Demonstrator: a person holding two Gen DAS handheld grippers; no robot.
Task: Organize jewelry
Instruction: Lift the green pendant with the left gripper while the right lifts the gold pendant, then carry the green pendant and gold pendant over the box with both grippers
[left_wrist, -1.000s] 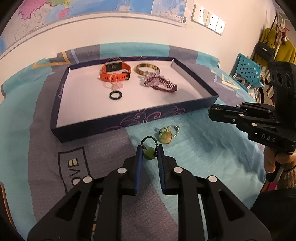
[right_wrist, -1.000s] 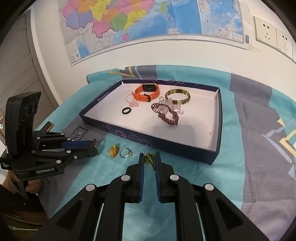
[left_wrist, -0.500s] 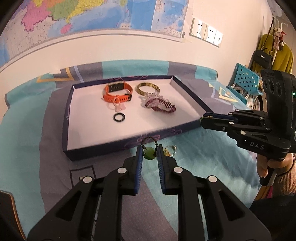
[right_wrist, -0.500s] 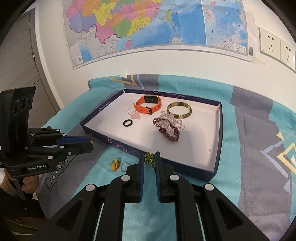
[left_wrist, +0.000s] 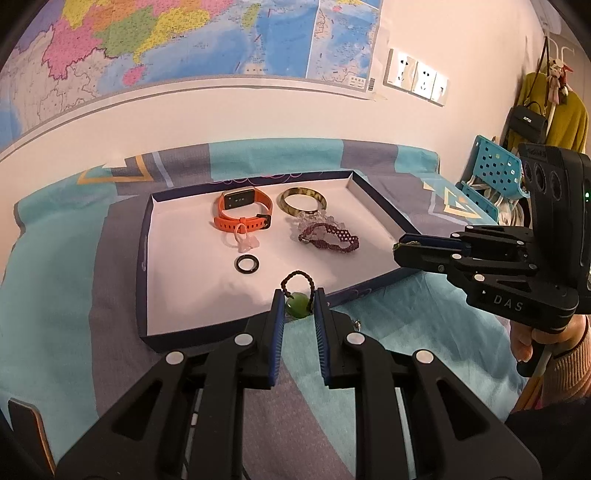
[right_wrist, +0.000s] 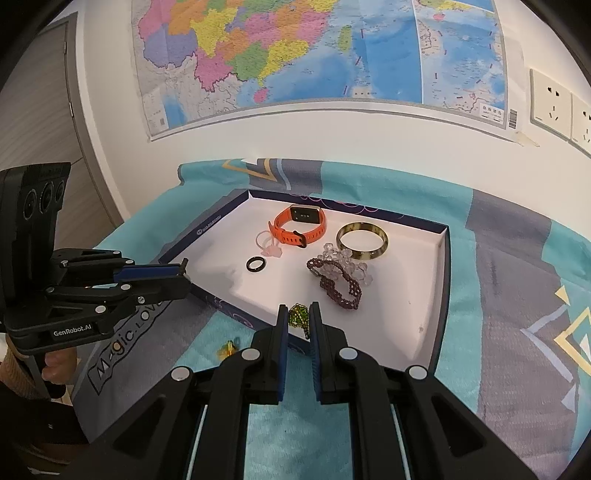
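Green stone pendant (left_wrist: 297, 307): pinched between left gripper (left_wrist: 298, 314) pads, cord loop standing up past the tips.
Green beaded piece (right_wrist: 297, 316): clamped in right gripper (right_wrist: 297, 321), tail hanging below the tips.
Tray (left_wrist: 144, 258): straight ahead of both finger pairs, near wall just below the tips.
Nearer hand: neither clearly; both loads hung at the near rim.
Judgement: forward carry, then release inside.

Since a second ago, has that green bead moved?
Yes. The green bead, gripped by the left gripper, was over the cloth short of the tray; now it is up at the tray's near wall.
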